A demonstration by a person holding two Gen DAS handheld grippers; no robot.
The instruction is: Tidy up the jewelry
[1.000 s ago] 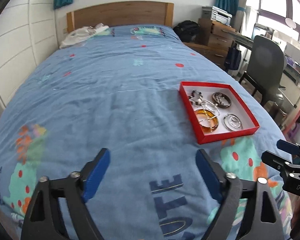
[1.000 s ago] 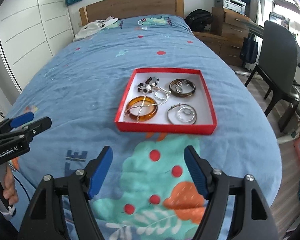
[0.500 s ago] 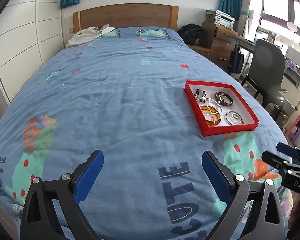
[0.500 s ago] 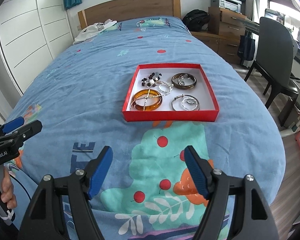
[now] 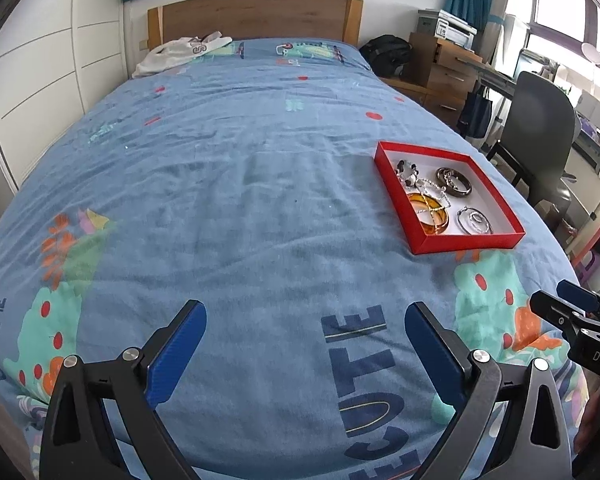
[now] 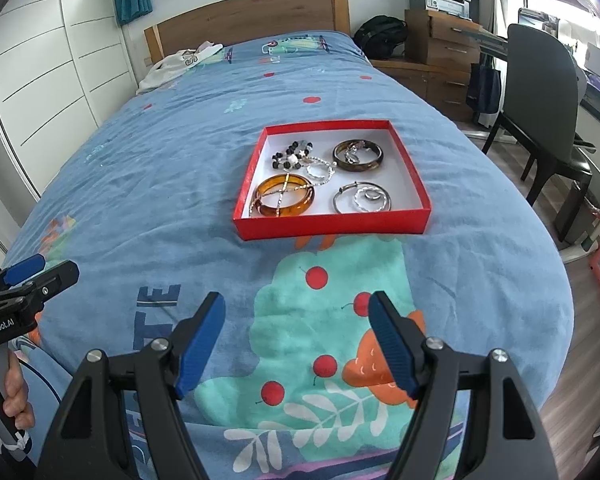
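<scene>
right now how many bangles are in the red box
3: amber bangle front left, dark bangle back right, silver bangle front right. Chains overlap some, so thinner ones may hide.

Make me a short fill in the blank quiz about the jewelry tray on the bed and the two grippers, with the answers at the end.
1. The jewelry lies in a shallow box whose walls are coloured ____.
2. The amber bangle has a thin silver ____ draped across it.
3. The right gripper has its jaws ____, with nothing between them.
4. The left gripper hovers over the printed word ____ on the bedspread.

Answers: red; chain; open; CUTE
</scene>
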